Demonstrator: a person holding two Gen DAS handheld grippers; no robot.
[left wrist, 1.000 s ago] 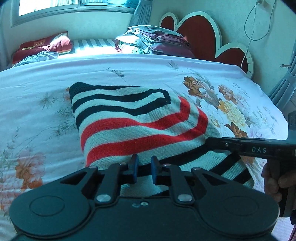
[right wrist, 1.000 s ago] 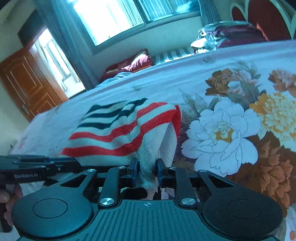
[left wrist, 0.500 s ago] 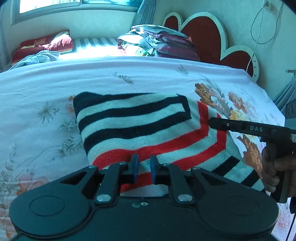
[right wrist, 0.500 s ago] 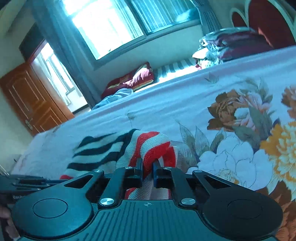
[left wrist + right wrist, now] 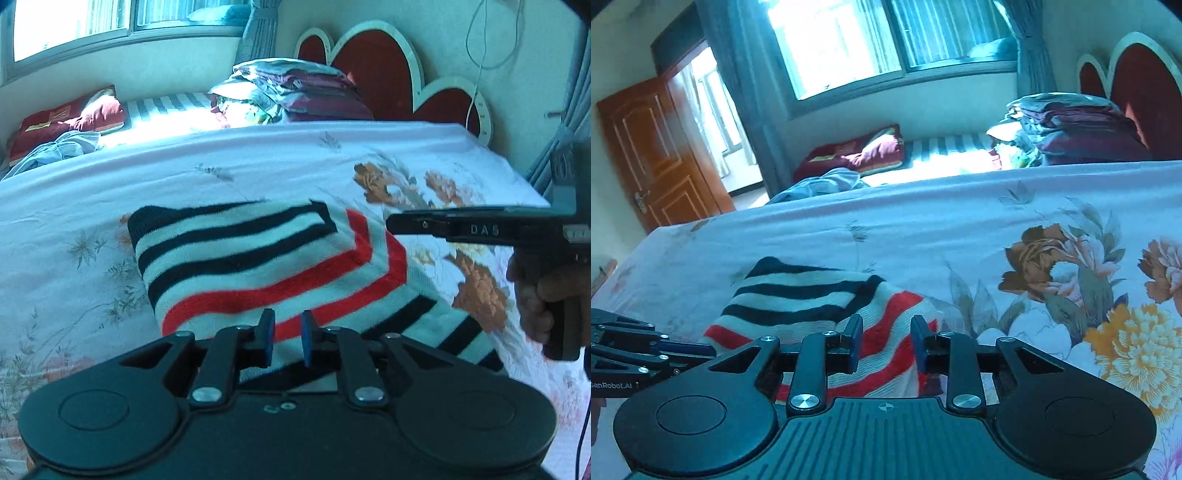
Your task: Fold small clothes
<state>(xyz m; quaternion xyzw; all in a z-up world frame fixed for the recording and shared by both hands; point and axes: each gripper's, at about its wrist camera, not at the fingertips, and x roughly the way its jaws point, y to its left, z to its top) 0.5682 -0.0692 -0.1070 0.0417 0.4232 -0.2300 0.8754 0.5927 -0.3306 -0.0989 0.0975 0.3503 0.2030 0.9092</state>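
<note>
Pinched between the blue pads (image 5: 266,334) of the left gripper (image 5: 287,336), held nearly together: the near edge of a striped knit sweater (image 5: 240,258). Seen again from the right wrist as a black linkage reaching in from the left (image 5: 705,349), pad tips touching the sweater's red-striped edge.

Spread apart on the right gripper (image 5: 886,343), having just been opening, with the knit lying loose between and below the pads, not pressed by either. From the left wrist, seen side-on, tip (image 5: 397,223) just beside the folded red corner, handle wrapped by a hand (image 5: 543,306).

Lying folded on a white floral bedsheet (image 5: 258,162): black-and-white striped layer on top, red stripes beneath, black stripes showing again at the near right.

Farther back, against a red scalloped headboard (image 5: 369,62), a stack of folded clothes (image 5: 291,88). To the left, a red pillow (image 5: 70,118) under a bright window (image 5: 849,40). At far left, an open wooden door (image 5: 653,155).
</note>
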